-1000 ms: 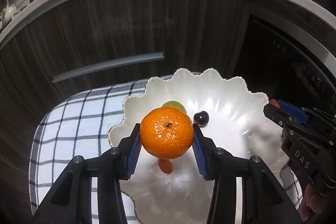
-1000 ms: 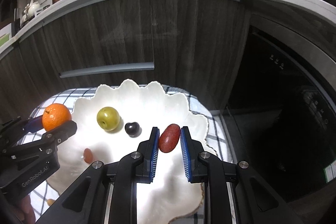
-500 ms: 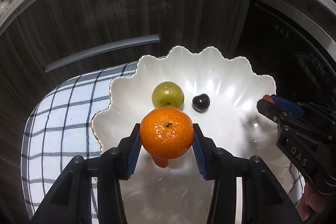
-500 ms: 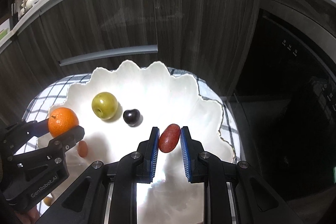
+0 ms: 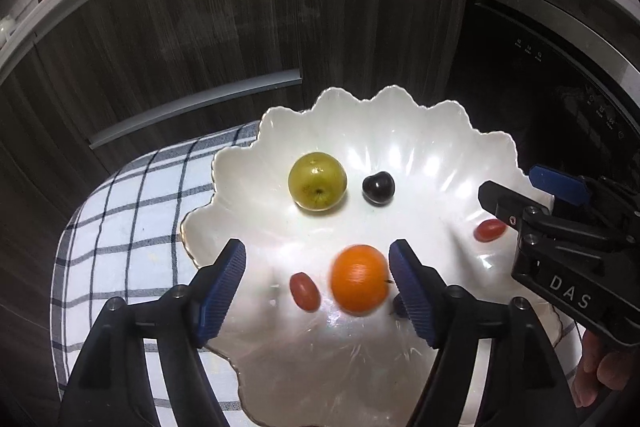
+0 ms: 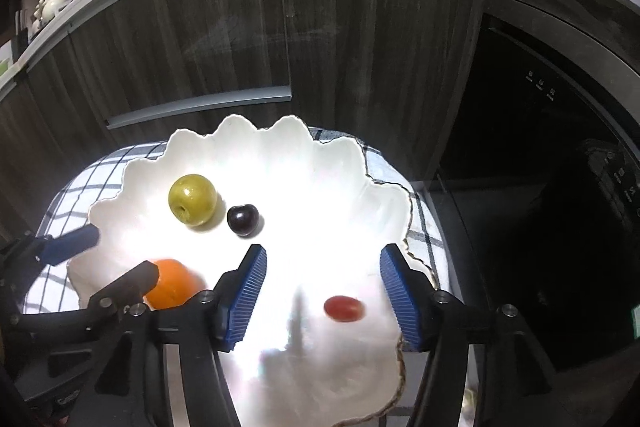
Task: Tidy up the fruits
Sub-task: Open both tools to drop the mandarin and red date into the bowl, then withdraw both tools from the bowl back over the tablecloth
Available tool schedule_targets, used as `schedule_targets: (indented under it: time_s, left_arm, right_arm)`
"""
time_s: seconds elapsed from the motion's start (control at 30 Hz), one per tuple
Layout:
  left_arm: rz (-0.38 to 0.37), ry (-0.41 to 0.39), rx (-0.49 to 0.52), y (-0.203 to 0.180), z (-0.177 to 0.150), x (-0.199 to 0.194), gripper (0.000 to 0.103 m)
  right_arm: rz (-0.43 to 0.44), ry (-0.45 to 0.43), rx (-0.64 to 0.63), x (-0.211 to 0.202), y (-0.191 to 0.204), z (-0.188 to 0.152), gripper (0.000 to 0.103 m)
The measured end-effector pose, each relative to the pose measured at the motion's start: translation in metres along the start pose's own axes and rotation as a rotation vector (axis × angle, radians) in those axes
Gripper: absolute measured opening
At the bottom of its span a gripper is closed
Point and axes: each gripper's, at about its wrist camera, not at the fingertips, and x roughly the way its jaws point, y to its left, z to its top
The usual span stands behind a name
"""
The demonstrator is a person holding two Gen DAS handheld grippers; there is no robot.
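A white scalloped bowl [image 5: 400, 115] [image 6: 280, 135] rests on a checked cloth. Inside it lie a green fruit [image 5: 317, 181] [image 6: 193, 199], a dark cherry [image 5: 378, 187] [image 6: 243, 219], and a red grape tomato [image 5: 305, 291]. My left gripper [image 5: 318, 291] hangs over the bowl, its jaws opening. The blurred orange [image 5: 359, 279] [image 6: 173, 285] sits free between them, clear of the pads. My right gripper [image 6: 322, 295] is also opening its jaws. A second red grape tomato [image 6: 344, 309] [image 5: 490, 230] lies loose on the bowl floor between them.
The checked cloth [image 5: 132, 227] covers a small table in front of dark wood cabinets with a grey handle [image 5: 196, 107]. A dark oven front [image 5: 540, 75] stands to the right. A hand [image 5: 604, 371] holds the right gripper.
Both grippers have let go. The orange dropped from the left pads into the bowl. The red grape tomato fell from the right pads onto the bowl floor. Both pairs of jaws spread apart.
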Motion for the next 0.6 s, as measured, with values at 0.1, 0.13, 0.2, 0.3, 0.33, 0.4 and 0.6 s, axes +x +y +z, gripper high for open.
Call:
schedule_targets:
  time_s: [0.1,0.13,0.2,0.3,0.33,0.4,0.6]
  left_arm:
    - [0.012,-0.006,-0.004,0.001,0.002,-0.003,0.080]
    - [0.014,-0.010,-0.007,0.002,0.003,-0.005,0.080]
    - [0.016,-0.015,-0.011,0.003,0.003,-0.008,0.081]
    - [0.024,-0.021,-0.014,0.005,0.003,-0.012,0.084]
    - [0.028,-0.024,-0.017,0.006,0.002,-0.014,0.085]
    - [0.031,-0.030,-0.029,0.009,0.001,-0.019,0.088]
    - [0.034,-0.039,-0.038,0.014,-0.003,-0.033,0.088]
  right_arm:
    - [-0.002,-0.001,0.013,-0.003,-0.002,0.000,0.062]
    - [-0.002,-0.001,0.017,-0.004,-0.003,0.000,0.065]
    - [-0.003,-0.004,0.019,-0.006,-0.003,0.000,0.069]
    - [-0.015,-0.012,0.016,-0.011,-0.001,0.000,0.072]
    - [-0.018,-0.013,0.017,-0.013,-0.001,0.000,0.072]
    - [-0.020,-0.014,0.018,-0.017,0.000,0.000,0.072]
    - [-0.018,-0.020,0.015,-0.029,0.006,-0.002,0.072]
